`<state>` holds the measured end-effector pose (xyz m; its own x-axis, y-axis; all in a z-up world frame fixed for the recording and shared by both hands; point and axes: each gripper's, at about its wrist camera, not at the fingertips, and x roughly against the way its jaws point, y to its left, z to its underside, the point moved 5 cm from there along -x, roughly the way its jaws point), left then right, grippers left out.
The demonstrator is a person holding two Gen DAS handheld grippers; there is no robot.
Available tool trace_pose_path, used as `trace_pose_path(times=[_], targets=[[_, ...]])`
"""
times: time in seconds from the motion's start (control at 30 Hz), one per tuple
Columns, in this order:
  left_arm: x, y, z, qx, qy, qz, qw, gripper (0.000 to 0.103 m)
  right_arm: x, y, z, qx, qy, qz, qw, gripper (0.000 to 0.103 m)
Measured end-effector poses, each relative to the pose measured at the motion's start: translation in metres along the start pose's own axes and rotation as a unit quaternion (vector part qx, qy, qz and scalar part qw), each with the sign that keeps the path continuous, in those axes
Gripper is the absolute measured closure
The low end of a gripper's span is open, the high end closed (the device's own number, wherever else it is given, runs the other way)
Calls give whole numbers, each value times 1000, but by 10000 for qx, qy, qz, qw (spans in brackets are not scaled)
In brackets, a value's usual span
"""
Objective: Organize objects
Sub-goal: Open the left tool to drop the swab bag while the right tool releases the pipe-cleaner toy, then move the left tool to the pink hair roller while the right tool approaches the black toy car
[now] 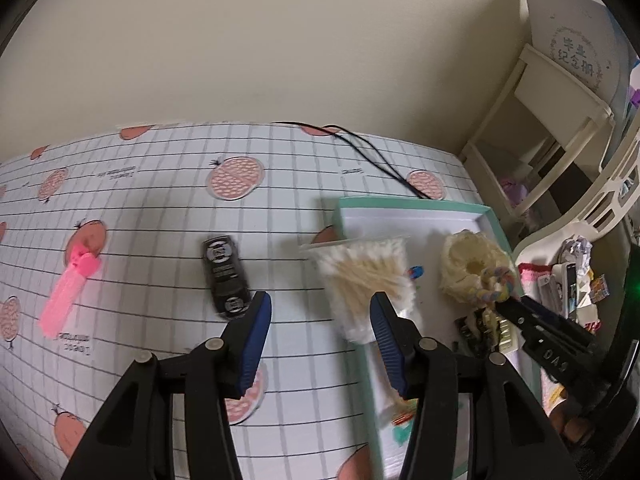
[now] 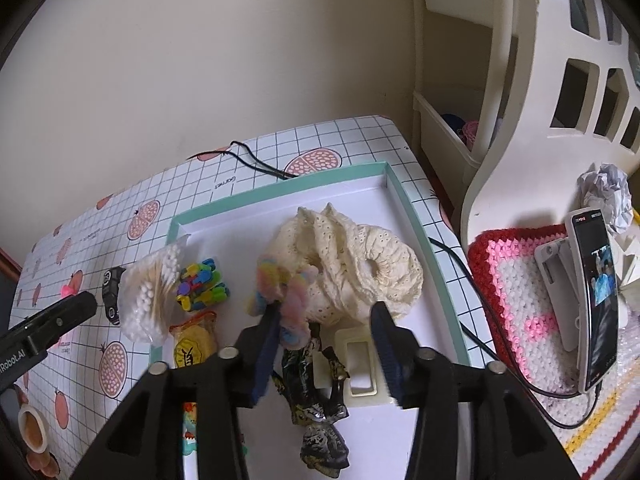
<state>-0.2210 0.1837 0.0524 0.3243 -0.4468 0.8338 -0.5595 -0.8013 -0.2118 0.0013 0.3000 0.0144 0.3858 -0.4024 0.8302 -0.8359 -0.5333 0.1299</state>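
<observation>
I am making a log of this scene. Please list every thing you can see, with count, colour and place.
tray: one, teal rim, on table
cotton swabs bag: one, white, on tray's left edge
lace scrunchie: one, cream, in tray
pastel scrunchie: one, multicolour, against right claw's left finger
plastic clips: pile, multicolour, in tray
toy car: one, black, on tablecloth
pink toy: one, on tablecloth
phone: one, white, on stand at right
crochet mat: one, red-pink-white, under phone
left claw: open
right claw: open
</observation>
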Motion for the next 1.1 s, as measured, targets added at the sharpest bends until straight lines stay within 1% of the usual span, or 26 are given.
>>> trace_pose_path(times=[0.13,0.17,0.23,0.27,0.3,0.33,0.5,0.6,0.73,0.83,0.9,1.0,1.03,1.1], targets=[[7,19,5,101,24,-120,9999,50,5,5,0,20,20,20,10000,48],[8,23,5,125,23,-138,9998,50,6,5,-1,11,-6,32,10000,47],[13,32,6,189,6,-189,9996,49,11,6,-3,-47,-42,19,10000,42],[15,36,6,222,-1,-207,9995,48,13,7,-3,-67,-40,10,10000,39],[17,40,7,248,-9,-220,9995,43,15,8,-3,-93,-35,18,9999,39],[20,44,7,274,-33,-230,9994,42,15,8,-3,-99,-35,38,9999,39],[31,60,6,281,-127,-335,9990,41,22,12,-3,-125,-91,162,9997,39],[35,72,4,268,-205,-413,9986,34,31,21,-5,-127,-255,160,9995,39],[39,94,1,72,-400,-573,9975,29,42,53,-8,60,-549,-39,9985,39],[38,120,2,128,-445,-736,9962,27,44,88,-9,297,-678,-193,9971,39],[37,138,2,174,-462,-821,9954,27,42,112,-8,554,-729,-284,9954,39],[32,165,4,244,-449,-996,9937,27,34,155,-2,1127,-771,-326,9901,39],[30,175,4,340,-434,-1065,9928,27,30,173,1,1356,-759,-344,9872,39],[26,190,4,488,-431,-1136,9914,27,23,195,6,1602,-698,-349,9840,39]])
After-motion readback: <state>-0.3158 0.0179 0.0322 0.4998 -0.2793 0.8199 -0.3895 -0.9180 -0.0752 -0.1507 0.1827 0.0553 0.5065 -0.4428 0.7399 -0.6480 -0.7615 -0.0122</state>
